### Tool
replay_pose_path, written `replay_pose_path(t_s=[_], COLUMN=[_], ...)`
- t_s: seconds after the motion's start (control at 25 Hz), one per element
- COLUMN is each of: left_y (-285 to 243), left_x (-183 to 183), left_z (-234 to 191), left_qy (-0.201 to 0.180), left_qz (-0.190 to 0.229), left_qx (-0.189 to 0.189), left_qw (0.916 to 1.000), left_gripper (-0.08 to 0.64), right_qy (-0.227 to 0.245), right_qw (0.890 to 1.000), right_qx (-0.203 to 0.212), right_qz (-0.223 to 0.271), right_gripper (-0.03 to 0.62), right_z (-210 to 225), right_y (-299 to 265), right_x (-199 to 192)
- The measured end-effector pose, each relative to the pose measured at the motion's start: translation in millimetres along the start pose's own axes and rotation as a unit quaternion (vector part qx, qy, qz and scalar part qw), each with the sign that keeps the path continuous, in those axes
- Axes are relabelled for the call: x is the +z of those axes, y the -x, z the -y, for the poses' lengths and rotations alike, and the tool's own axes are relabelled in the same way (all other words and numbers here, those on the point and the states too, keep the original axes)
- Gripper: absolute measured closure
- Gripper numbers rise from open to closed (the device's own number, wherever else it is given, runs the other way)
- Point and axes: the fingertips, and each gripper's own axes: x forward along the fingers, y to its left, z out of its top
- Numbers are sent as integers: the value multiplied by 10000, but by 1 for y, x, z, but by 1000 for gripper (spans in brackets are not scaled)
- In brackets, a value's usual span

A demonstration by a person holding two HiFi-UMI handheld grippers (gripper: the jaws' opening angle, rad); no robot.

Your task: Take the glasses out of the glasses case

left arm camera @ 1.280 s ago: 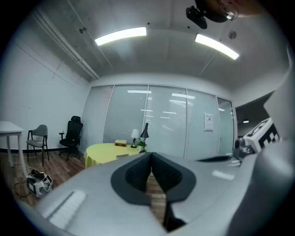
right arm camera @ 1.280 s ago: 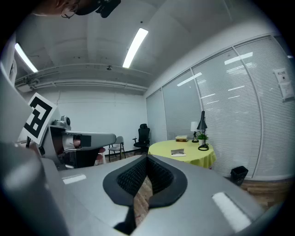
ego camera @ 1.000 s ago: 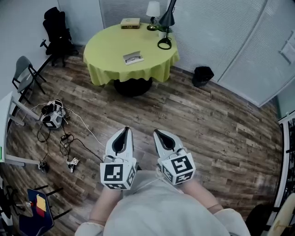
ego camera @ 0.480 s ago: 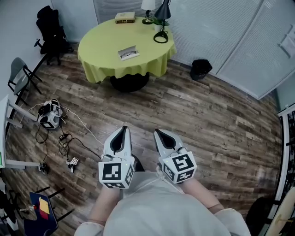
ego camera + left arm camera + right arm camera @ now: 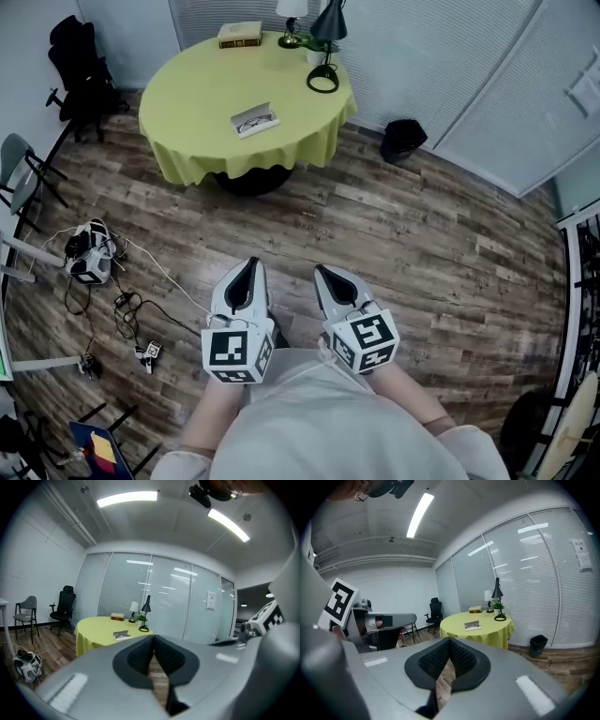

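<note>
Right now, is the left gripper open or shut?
Shut: the left gripper shows its jaws meeting at the tips, with nothing between them.

Even, cool brightness came from ceiling strip lights (image 5: 126, 498), which flared white in both gripper views. Their reflections streaked the glass partition (image 5: 164, 588). Both gripper views bowed strongly and had black corners. The left tongs (image 5: 152, 638) and right tongs (image 5: 449, 640) looked soft near the lens. The head view was sharp, darkening beneath the desk (image 5: 187, 122).
</note>
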Motion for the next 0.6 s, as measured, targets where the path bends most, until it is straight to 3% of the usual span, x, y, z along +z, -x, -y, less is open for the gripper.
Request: replay_pose_path(t_s=[0.6], left_y=[-157], left_x=[65], left_z=[-178], left_qy=[-56], left_qz=[-90], left_qx=[-462], left_qw=[9989], left_gripper=[554], right_qy=[-81], right_qw=[9988], right_qx=[-466], right_qz=[-103], right_gripper=[592], right_z=[20], right_y=[-229], right_x=[92])
